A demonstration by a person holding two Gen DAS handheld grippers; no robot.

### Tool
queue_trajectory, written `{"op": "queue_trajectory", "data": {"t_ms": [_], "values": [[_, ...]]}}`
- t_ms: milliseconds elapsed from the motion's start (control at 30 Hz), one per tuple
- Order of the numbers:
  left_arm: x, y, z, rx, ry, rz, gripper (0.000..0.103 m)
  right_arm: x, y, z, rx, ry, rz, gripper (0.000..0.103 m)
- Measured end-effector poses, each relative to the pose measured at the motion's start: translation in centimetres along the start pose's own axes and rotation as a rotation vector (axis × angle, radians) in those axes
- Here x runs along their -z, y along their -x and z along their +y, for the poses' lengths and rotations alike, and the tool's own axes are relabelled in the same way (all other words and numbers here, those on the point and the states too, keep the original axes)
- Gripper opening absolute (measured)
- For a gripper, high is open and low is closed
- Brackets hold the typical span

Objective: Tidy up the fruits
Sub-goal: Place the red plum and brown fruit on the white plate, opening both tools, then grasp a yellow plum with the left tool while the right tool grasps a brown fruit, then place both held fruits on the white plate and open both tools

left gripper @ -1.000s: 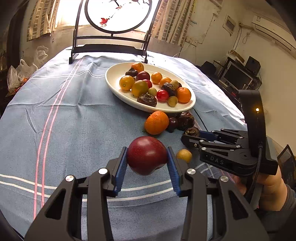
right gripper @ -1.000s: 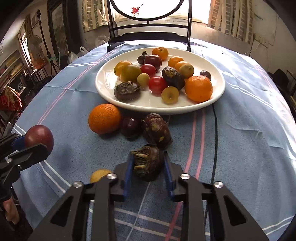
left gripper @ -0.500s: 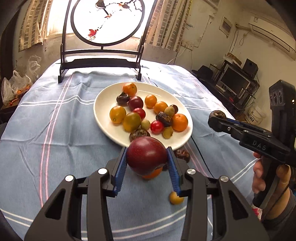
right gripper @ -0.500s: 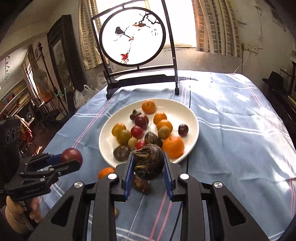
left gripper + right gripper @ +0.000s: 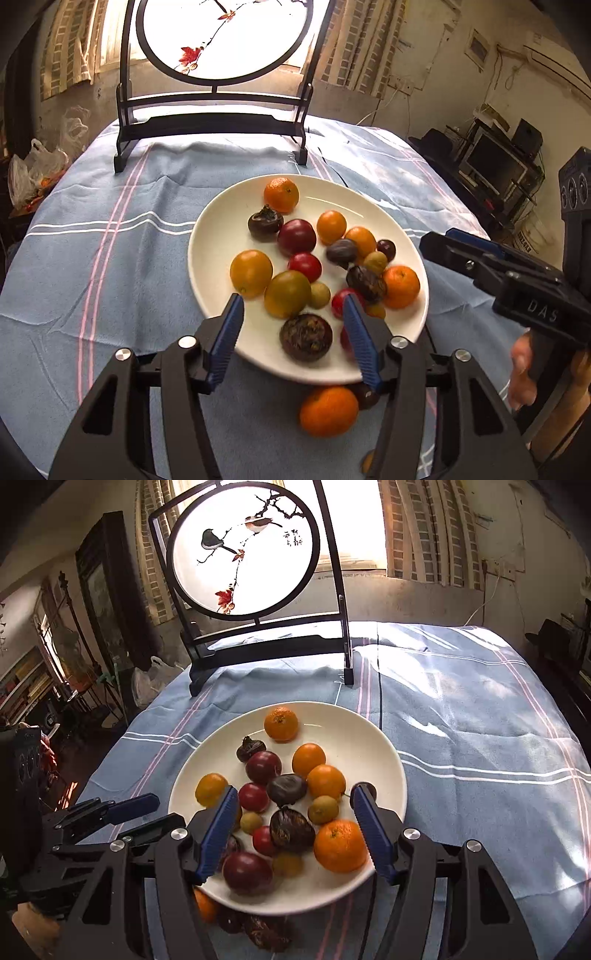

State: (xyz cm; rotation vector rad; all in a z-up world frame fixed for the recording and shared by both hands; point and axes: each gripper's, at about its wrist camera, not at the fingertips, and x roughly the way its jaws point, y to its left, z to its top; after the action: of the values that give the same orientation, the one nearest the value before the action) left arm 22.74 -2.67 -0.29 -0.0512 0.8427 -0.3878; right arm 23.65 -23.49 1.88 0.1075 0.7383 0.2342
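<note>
Blue tablecloth [image 5: 110, 280]: white plate [image 5: 218, 236] of fruit beneath both opening hand-held grippers.

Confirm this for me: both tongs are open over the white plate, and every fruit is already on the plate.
Not every fruit. The left wrist view shows an orange lying on the blue tablecloth just off the white plate, with dark fruits beside it. The rest holds: the left tongs and right tongs are opening, nothing between them.
</note>
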Motion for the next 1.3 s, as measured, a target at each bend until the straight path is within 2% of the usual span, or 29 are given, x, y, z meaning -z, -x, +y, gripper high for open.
{"op": "queue_trajectory", "data": {"t_ms": [133, 267, 367, 433, 467, 500, 533, 567, 600, 667, 800, 900, 1067, 1100, 1200, 1300], "values": [[4.6, 2.0, -1.6, 0.028, -0.095, 0.032, 0.061, 4.1, 3.3, -0.8, -0.032, -0.006, -0.009, 0.065], [9.1, 2.1, -3.9, 0.044, -0.193, 0.082, 0.061, 8.0, 5.2, -1.5, -0.041, -0.027, 0.004, 0.065], [10.9, 1.8, -6.1, 0.044, -0.259, 0.092, 0.06, 10.3, 5.5, -2.0, -0.052, -0.053, 0.032, 0.065], [11.3, 1.2, -7.2, 0.017, -0.291, 0.102, 0.06, 11.2, 5.7, -1.8, -0.05, -0.047, 0.036, 0.065], [11.3, 0.8, -7.4, 0.006, -0.294, 0.111, 0.06, 11.5, 5.8, -1.7, -0.044, -0.042, 0.036, 0.064], [11.3, 0.3, -7.5, -0.001, -0.293, 0.128, 0.054, 11.6, 5.7, -1.6, -0.045, -0.038, 0.039, 0.06], [11.4, -0.3, -7.6, 0.0, -0.293, 0.153, 0.044, 11.7, 5.7, -1.5, -0.046, -0.035, 0.044, 0.059], [11.3, -0.6, -7.6, 0.014, -0.287, 0.169, 0.024, 11.7, 5.6, -1.5, -0.046, -0.032, 0.051, 0.053], [11.4, -0.4, -7.6, 0.01, -0.29, 0.16, 0.024, 11.7, 5.5, -1.4, -0.043, -0.027, 0.057, 0.045], [11.7, 0.1, -7.8, 0.018, -0.298, 0.151, 0.024, 11.6, 5.3, -1.2, -0.041, -0.009, 0.067, 0.036], [12.1, 2.6, -7.4, 0.042, -0.27, 0.087, 0.024, 10.9, 3.9, -0.4, -0.063, 0.033, 0.091, 0.034], [12.0, 4.3, -6.3, 0.056, -0.225, 0.05, 0.024, 10.0, 1.9, 0.6, -0.089, 0.071, 0.142, 0.034], [11.8, 5.8, -4.5, 0.06, -0.165, 0.032, 0.024, 9.2, -1.5, 2.8, -0.04, 0.149, 0.215, 0.034], [11.8, 6.0, -4.3, 0.055, -0.16, 0.028, 0.024, 9.3, -2.0, 3.0, -0.037, 0.154, 0.226, 0.028], [11.8, 6.2, -3.7, 0.055, -0.146, 0.022, 0.024, 9.5, -1.9, 3.4, -0.032, 0.145, 0.214, 0.025], [11.7, 6.6, -3.3, 0.067, -0.13, 0.01, 0.024, 9.8, 0.1, 3.0, -0.064, 0.109, 0.171, 0.02]]}}
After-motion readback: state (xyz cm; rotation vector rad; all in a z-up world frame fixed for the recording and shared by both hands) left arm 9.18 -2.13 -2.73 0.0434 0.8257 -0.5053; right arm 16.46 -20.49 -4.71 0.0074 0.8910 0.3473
